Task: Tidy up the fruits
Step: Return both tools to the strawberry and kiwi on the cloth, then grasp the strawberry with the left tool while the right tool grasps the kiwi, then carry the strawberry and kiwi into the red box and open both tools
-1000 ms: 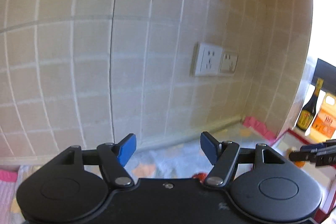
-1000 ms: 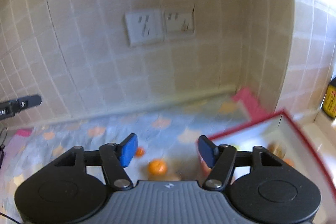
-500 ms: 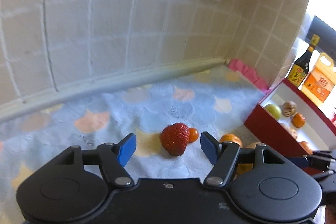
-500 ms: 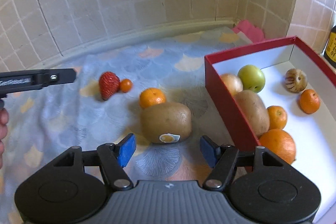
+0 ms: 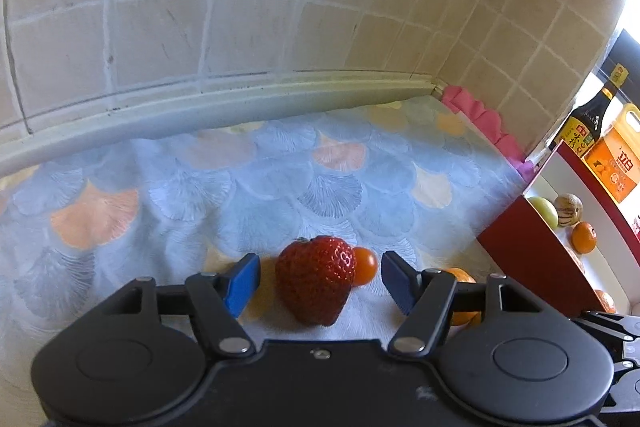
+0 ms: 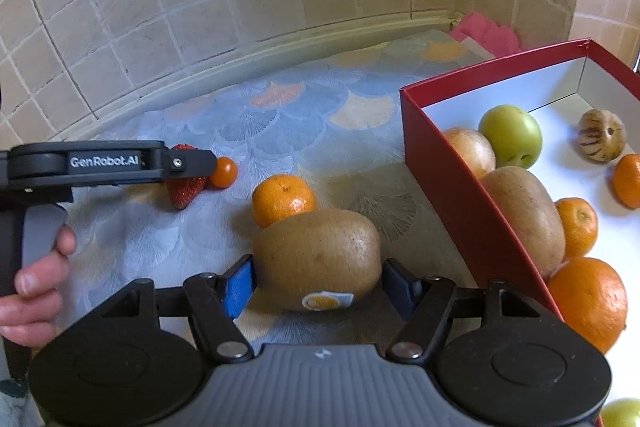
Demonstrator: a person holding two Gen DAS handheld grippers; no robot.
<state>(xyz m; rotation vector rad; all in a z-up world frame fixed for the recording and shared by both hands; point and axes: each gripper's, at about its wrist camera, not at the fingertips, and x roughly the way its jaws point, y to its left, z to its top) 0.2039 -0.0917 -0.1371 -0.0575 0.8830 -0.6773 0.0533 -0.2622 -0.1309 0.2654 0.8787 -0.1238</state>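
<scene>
A red strawberry (image 5: 316, 279) lies on the patterned cloth (image 5: 240, 187) with a small orange tomato (image 5: 365, 265) touching its right side. My left gripper (image 5: 318, 285) straddles the strawberry, its jaws closing, with a gap on each side. In the right wrist view a brown kiwi (image 6: 320, 259) with a sticker sits between the pads of my right gripper (image 6: 318, 289), which is open, its pads close beside the kiwi. A mandarin (image 6: 284, 199) rests just behind the kiwi. The red box (image 6: 460, 187) to the right holds several fruits.
The tiled wall (image 5: 240, 7) and its ledge run close behind the cloth. A soy sauce bottle (image 5: 588, 123) and an orange oil bottle (image 5: 616, 163) stand beyond the box. Pink cloth (image 6: 484, 31) is bunched in the corner. A hand (image 6: 36, 283) holds the left gripper's handle.
Both grippers have come down and tipped from facing the wall towards the cloth. The strawberry now lies between the left fingers, and the kiwi between the right fingers.
</scene>
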